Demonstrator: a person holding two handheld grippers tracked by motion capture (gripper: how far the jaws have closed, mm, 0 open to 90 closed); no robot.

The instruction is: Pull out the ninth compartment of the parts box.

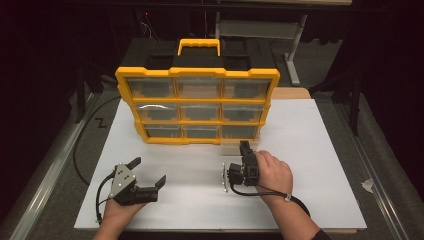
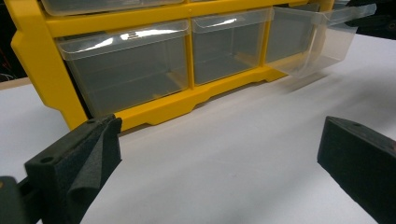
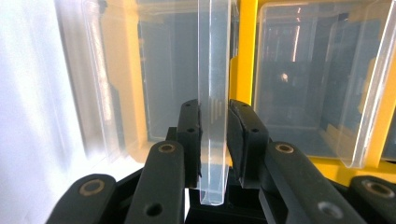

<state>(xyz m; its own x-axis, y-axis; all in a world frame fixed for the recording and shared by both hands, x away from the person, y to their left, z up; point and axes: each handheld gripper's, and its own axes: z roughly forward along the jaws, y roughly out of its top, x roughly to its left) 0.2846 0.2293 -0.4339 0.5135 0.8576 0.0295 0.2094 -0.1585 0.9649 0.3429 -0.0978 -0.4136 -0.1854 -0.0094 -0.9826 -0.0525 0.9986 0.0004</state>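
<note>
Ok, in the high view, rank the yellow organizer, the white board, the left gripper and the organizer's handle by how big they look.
1. white board
2. yellow organizer
3. left gripper, nearer the camera, so it looks bigger than it would farther back
4. handle

From above the near edge of the table (image 1: 320, 150) we look forward and down on the whole yellow drawer cabinet (image 1: 197, 106). The left gripper view sits low above the white surface, facing the cabinet's bottom row from near. The right gripper view is closest, against the pulled-out clear drawer (image 3: 214, 93). We see that drawer (image 2: 322, 42) in both gripper views.
</note>
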